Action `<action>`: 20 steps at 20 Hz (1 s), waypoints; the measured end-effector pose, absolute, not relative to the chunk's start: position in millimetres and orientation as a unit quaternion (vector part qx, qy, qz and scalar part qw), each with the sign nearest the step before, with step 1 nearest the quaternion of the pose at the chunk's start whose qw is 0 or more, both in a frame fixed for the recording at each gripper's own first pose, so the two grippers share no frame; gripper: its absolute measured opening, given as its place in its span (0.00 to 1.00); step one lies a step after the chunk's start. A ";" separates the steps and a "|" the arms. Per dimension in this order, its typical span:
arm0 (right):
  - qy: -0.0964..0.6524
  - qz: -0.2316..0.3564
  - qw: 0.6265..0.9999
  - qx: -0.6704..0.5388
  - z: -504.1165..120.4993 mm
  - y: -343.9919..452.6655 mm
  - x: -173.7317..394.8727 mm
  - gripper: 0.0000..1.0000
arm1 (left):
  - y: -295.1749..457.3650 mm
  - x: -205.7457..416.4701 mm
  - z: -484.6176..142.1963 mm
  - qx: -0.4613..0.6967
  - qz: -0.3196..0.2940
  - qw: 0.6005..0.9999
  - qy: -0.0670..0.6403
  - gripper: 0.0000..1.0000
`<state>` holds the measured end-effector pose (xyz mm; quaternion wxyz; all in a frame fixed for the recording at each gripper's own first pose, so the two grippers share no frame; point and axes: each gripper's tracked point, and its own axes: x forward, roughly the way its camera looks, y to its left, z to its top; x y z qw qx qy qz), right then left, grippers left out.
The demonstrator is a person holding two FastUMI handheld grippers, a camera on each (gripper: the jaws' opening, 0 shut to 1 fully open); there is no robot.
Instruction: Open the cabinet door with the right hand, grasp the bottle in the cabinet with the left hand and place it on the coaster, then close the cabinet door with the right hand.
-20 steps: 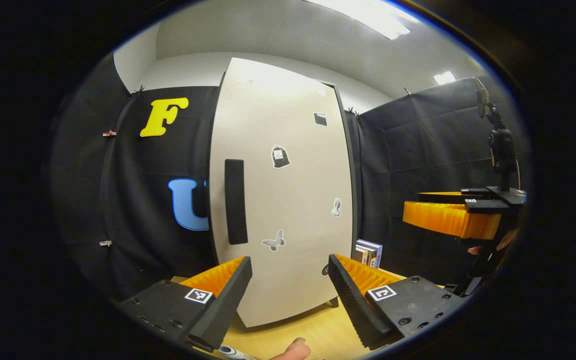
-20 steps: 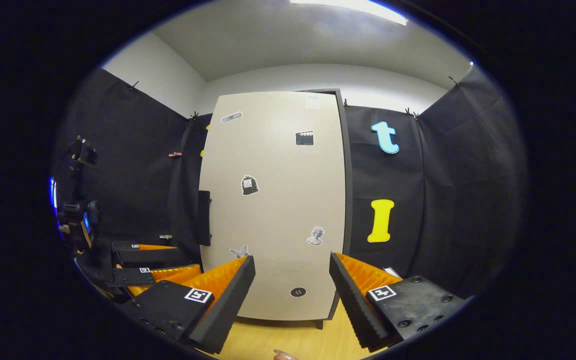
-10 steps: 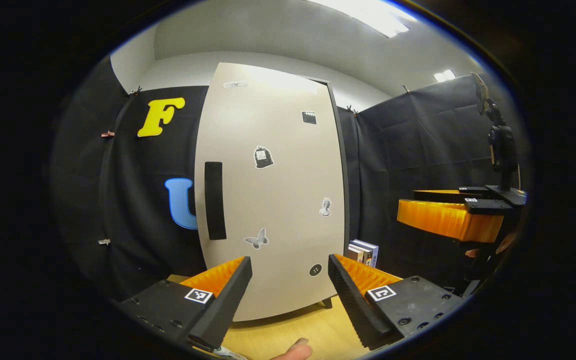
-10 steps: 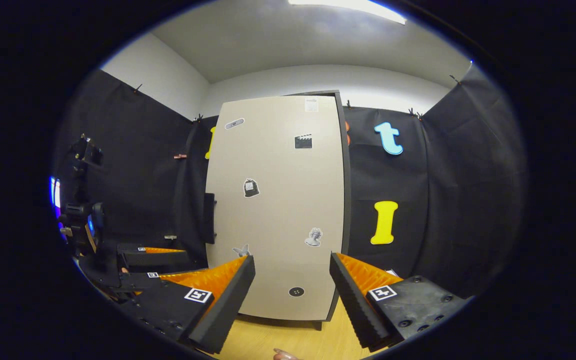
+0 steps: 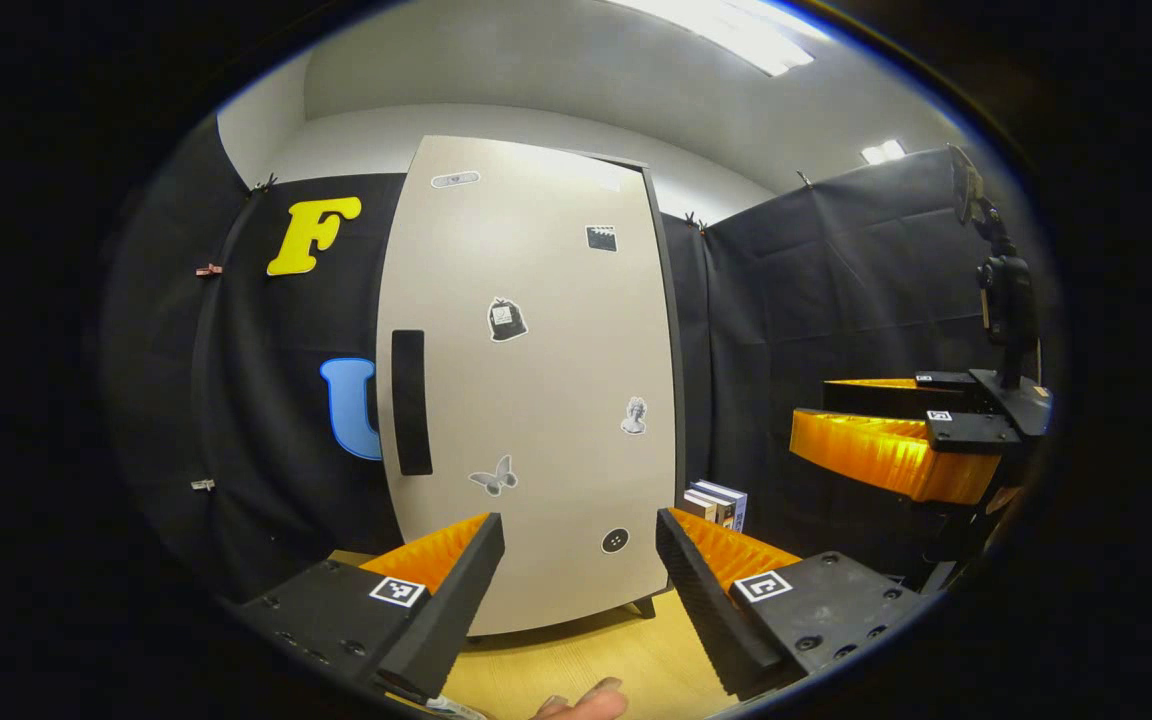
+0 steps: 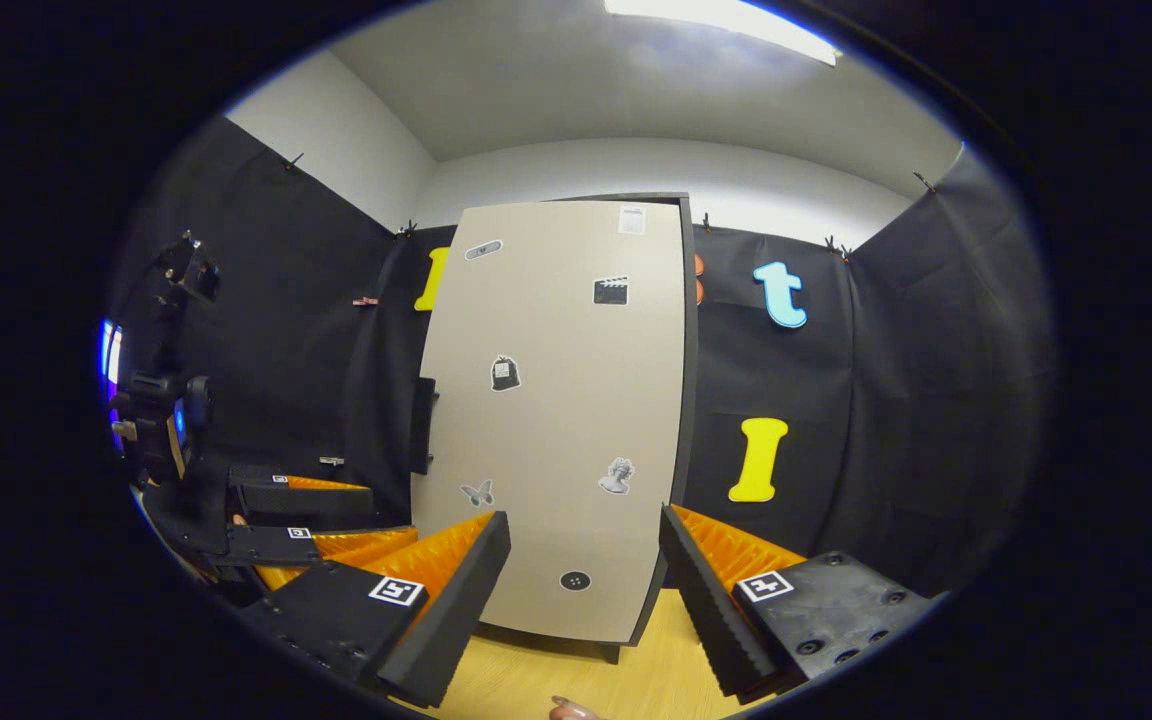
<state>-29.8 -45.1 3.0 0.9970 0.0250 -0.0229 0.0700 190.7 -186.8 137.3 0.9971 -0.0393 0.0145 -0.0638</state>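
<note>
1. Fingers of the left gripper (image 5: 576, 560) and right gripper (image 6: 581, 560) are standing spread, pinching nothing, both pointing at the cabinet door (image 5: 536, 400).
2. Door is sitting shut, so the bottle and coaster are not showing; this could be either end of the job.
3. Handle (image 5: 410, 402) is lying on the door's left edge, away from both grippers.
</note>
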 end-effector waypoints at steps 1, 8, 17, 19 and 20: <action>-0.024 0.068 0.997 0.025 3.5 -46.4 -30.2 0.97 | -188.1 189.8 138.5 -0.038 -0.065 0.997 0.013 0.96; -0.027 0.057 0.998 0.021 4.9 -49.1 -31.5 0.97 | -188.3 187.6 143.1 -0.030 -0.071 0.997 0.007 0.96; -0.029 0.056 0.998 0.019 5.6 -48.4 -38.7 0.97 | -196.4 179.4 143.1 -0.023 -0.080 0.997 0.007 0.96; -0.026 0.058 0.998 0.025 5.2 -48.4 -39.2 0.97 | -198.6 178.0 142.5 -0.023 -0.081 0.996 0.008 0.96; -0.024 0.058 0.998 0.026 4.5 -48.9 -40.1 0.97 | -199.0 176.9 142.9 -0.024 -0.081 0.996 0.008 0.96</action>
